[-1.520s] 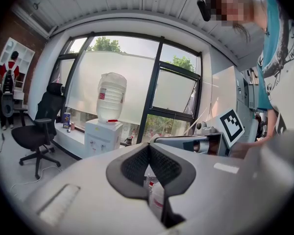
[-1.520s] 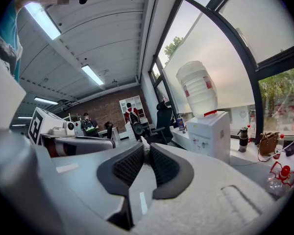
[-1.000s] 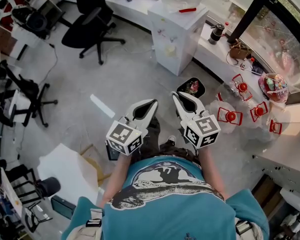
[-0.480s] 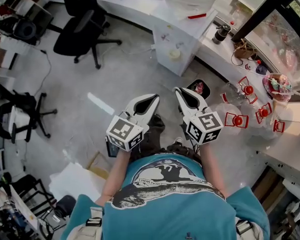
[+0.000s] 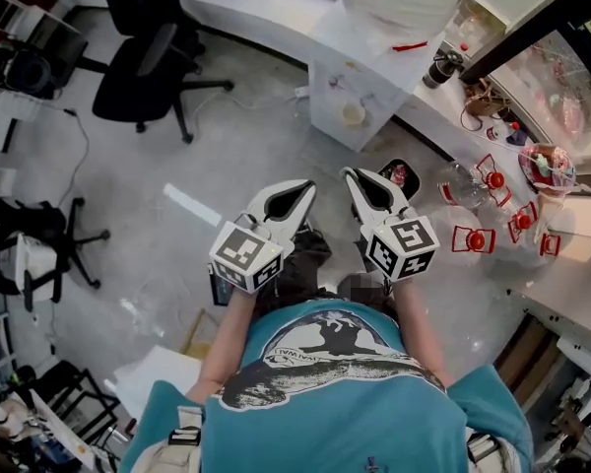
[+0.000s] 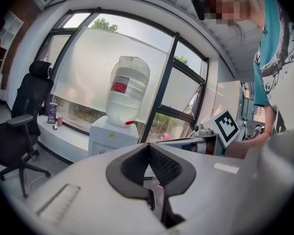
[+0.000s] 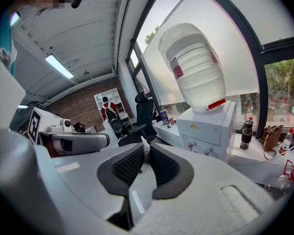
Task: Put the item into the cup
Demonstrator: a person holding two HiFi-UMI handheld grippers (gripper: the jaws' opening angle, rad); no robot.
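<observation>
The right hand-held gripper [image 5: 349,173] is closed on one small pale item [image 7: 144,143], pinched at its tips and too small to name. The left hand-held gripper [image 5: 309,185] is closed and empty. Both hang over the floor [image 5: 207,156], well apart from the worktop [image 5: 419,106], which bears one dark tumbler [image 5: 443,66] and four red-capped clear containers [image 5: 473,238].

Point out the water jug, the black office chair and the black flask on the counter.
water jug [image 6: 129,89]: left gripper view, middle of its clear body.
black office chair [image 5: 138,69]: head view, on the seat.
black flask [image 7: 246,133]: right gripper view, middle of its body.
</observation>
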